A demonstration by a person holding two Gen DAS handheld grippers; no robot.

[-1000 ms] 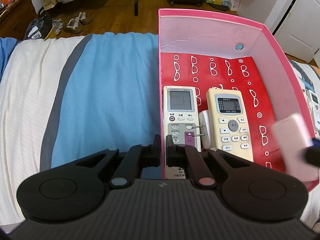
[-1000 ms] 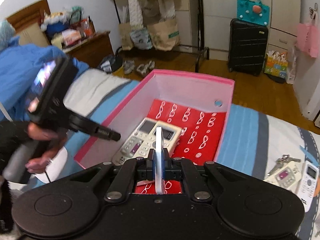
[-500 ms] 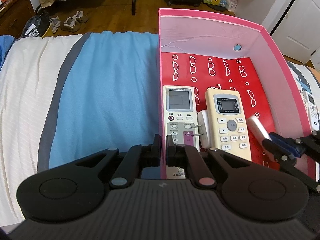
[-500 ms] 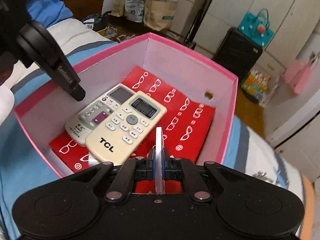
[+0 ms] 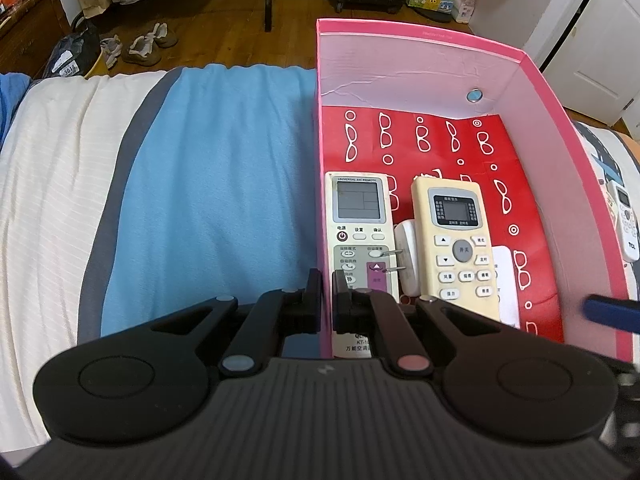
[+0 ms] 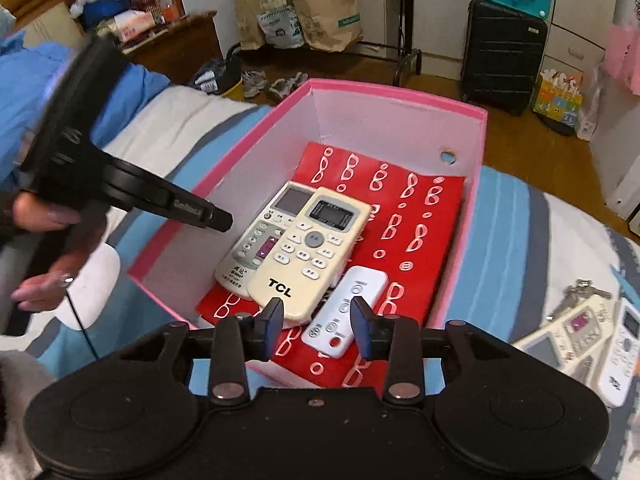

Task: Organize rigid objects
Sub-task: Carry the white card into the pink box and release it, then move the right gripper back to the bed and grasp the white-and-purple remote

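Right gripper [image 6: 316, 316] jaws, just opened, stand empty above the small remote [image 6: 347, 312]; left gripper [image 5: 327, 296] clamps the box wall [image 5: 325, 240]. Pulling could tip the box.

My left gripper [image 6: 216, 220] body blurs at nine o'clock. Small white remote [image 5: 505, 280] half hidden behind cream remote [image 5: 456, 240]. Loose remotes [image 6: 592, 340] at three o'clock smeared, edge-cut.

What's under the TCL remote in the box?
The TCL remote overlaps the grey remote, with a white plug wedged between them on the red liner. Anything else beneath is covered.
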